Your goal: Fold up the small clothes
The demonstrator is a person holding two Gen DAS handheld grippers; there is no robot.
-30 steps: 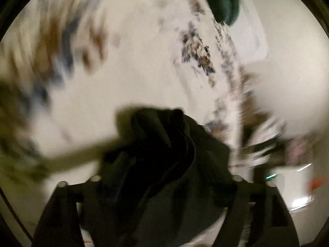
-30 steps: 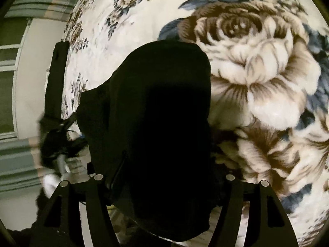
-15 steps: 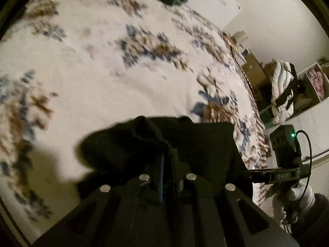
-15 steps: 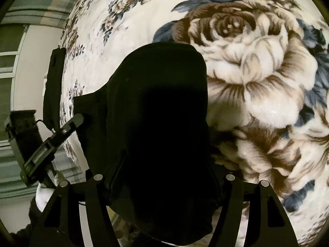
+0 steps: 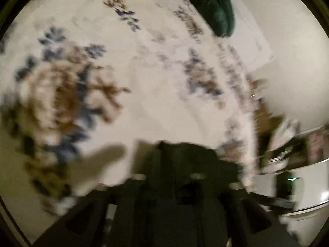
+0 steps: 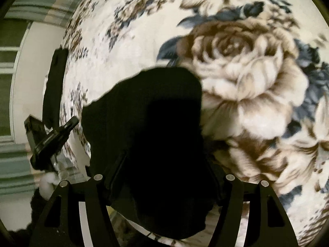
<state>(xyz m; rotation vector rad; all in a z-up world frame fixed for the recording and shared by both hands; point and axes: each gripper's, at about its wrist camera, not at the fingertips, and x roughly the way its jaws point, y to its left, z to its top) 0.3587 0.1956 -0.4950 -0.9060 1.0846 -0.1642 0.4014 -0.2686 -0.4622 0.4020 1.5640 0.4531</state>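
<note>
A black garment lies bunched on the floral blanket of a bed. My right gripper points down at it, and the cloth fills the whole gap between its fingers, its near part carried along with them. In the blurred left wrist view the left gripper has its jaws opening, with a dark fold of the garment just ahead of and between the fingers. The left gripper's body also shows at the garment's left side in the right wrist view.
A dark green pillow lies at the far end of the bed. A black strip of cloth hangs along the bed's left edge. Beyond the right edge stand pale furniture and blurred clutter.
The left jaws, shut on a black fold half a second ago, now stand apart, and that view has swung. In the right view the garment's far edge sits lower in the picture.
</note>
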